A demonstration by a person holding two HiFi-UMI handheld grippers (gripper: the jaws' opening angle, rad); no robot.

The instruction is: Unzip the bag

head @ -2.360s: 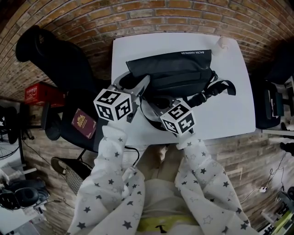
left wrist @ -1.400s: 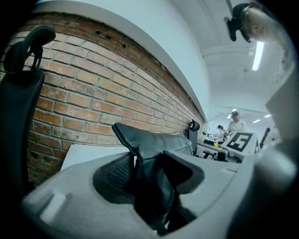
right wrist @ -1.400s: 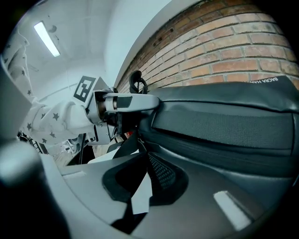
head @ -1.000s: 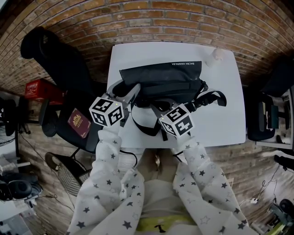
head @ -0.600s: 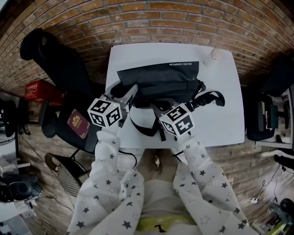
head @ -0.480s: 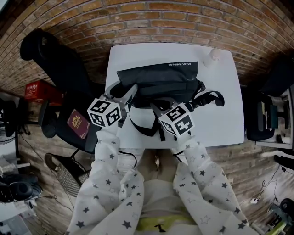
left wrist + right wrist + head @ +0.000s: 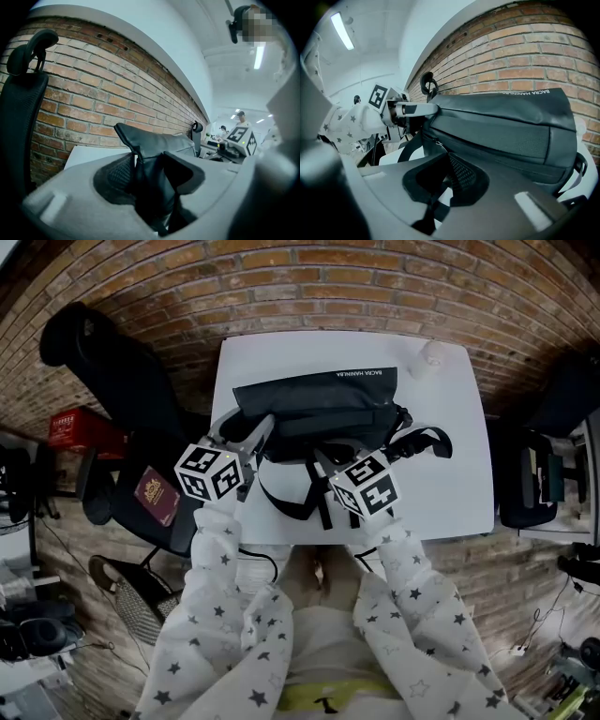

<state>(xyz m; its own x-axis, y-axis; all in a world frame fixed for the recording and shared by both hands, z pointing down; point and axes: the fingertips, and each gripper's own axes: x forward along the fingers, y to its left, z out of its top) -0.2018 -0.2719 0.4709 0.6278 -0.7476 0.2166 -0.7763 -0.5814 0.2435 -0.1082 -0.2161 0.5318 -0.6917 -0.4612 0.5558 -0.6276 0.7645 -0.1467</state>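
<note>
A black bag (image 7: 319,404) lies on the white table (image 7: 450,493), its printed flap toward the brick wall. My left gripper (image 7: 255,427) is shut on the bag's left end. In the left gripper view, bunched black fabric (image 7: 150,145) fills the gap between the jaws. My right gripper (image 7: 323,460) is at the bag's front edge, near the middle. In the right gripper view its jaws stand almost together, and a thin dark zipper pull (image 7: 432,143) runs from the bag (image 7: 506,126) into them. A black strap (image 7: 281,502) loops over the table in front.
A small white object (image 7: 431,354) stands at the table's far right corner. A black office chair (image 7: 112,381) is left of the table, with a dark red booklet (image 7: 157,495) on its seat. A brick wall lies behind, and another strap end (image 7: 431,439) trails to the right.
Both grippers keep their holds and their jaws have not moved. Bag and hands sit slightly further left and up in the head view than a second ago.
</note>
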